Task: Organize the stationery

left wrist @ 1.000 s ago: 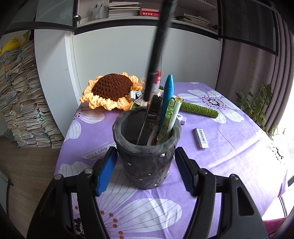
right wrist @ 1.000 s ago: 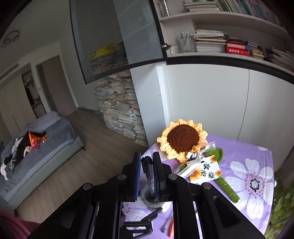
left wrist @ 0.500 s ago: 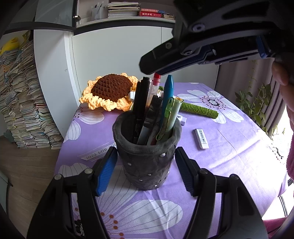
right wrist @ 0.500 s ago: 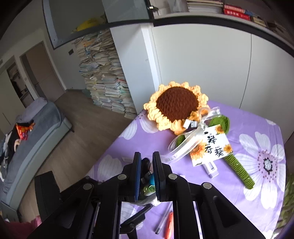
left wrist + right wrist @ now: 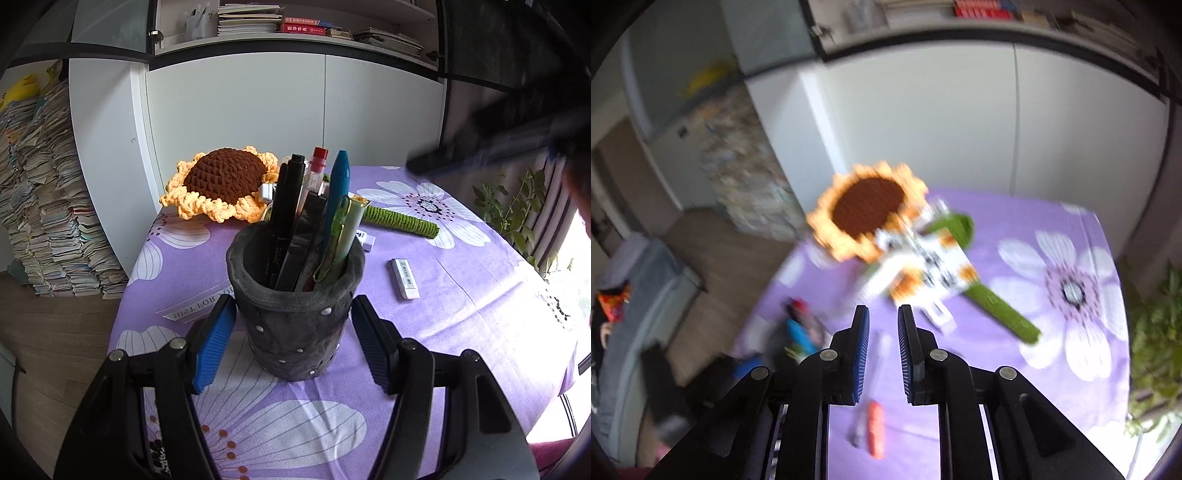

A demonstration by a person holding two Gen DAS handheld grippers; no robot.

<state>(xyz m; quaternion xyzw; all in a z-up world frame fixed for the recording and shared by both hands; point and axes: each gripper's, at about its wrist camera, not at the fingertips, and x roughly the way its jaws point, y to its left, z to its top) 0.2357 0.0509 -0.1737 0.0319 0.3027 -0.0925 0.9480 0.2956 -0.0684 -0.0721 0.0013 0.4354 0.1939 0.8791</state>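
Note:
A dark grey studded pen holder stands on the purple flowered tablecloth. My left gripper is shut on it, one blue pad against each side. In it stand a black marker, a red-capped pen, a blue pen and a green pen. My right gripper hangs over the table to the holder's right, jaws close together with nothing between them. Below it lie an orange pen and a clear pen. The right wrist view is blurred by motion.
A crochet sunflower with a green stem and a printed card lies at the back of the table. Two white erasers lie right of the holder. Stacked books stand on the floor at left.
The right gripper lowered the black marker into the holder, left it there and swung away to the right and down. The left gripper and the holder stayed still.

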